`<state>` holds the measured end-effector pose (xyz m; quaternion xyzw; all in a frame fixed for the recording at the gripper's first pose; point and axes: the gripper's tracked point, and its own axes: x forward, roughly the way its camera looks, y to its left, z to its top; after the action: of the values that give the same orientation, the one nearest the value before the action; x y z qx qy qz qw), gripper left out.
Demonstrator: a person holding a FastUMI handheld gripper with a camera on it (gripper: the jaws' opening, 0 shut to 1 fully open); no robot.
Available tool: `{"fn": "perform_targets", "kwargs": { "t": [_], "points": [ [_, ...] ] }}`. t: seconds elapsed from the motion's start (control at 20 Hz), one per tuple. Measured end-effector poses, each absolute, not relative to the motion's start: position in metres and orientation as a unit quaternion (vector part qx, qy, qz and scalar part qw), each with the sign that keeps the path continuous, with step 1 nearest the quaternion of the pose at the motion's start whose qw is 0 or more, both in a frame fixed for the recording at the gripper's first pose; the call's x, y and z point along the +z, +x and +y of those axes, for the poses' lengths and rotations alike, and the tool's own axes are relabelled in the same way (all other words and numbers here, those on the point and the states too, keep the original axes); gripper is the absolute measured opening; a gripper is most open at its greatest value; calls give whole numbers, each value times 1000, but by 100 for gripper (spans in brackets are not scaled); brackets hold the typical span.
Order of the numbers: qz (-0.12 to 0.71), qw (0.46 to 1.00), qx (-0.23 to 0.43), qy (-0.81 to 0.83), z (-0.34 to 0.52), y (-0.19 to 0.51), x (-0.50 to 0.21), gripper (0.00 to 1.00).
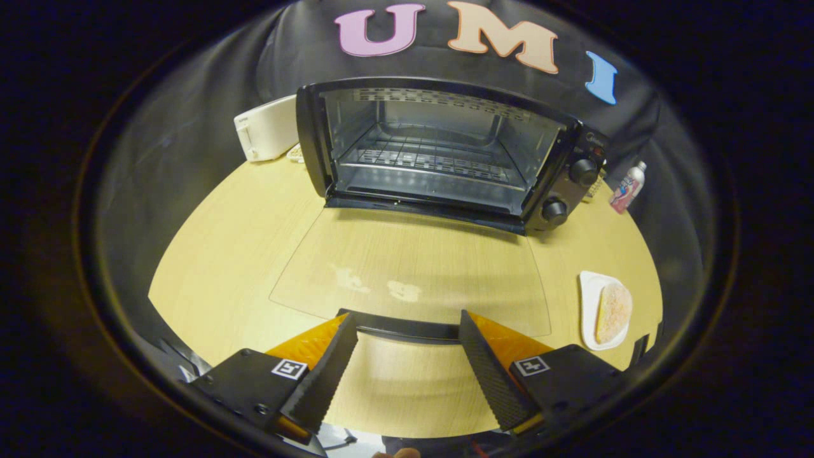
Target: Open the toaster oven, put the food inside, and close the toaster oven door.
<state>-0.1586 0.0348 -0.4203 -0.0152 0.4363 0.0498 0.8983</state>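
Note:
The black toaster oven (439, 149) stands at the back of the wooden table with its cavity and wire rack (426, 159) exposed. Its glass door (413, 254) lies folded down flat toward me, the table showing through it. The door's black handle bar (407, 331) runs crosswise right at my fingertips. My gripper (407, 316) is open, one finger at each end of the handle, neither pressing on it. The food, a pale toasted slice (613, 312), lies on a white plate (588, 292) to the right of the door, beyond my right finger.
A white toaster (267, 127) sits behind the oven's left side. A small bottle (628, 186) stands right of the oven, near its two knobs (569, 191). Bare table (229, 242) stretches left of the open door.

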Motion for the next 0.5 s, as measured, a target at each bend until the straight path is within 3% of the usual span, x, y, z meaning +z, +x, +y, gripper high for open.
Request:
{"fn": "perform_targets", "kwargs": {
  "t": [0.2, 0.5],
  "points": [
    [395, 918, -2, 33, -10, -136, -392, 100],
    [365, 917, -158, 26, -148, -103, -373, 100]
  ]
}}
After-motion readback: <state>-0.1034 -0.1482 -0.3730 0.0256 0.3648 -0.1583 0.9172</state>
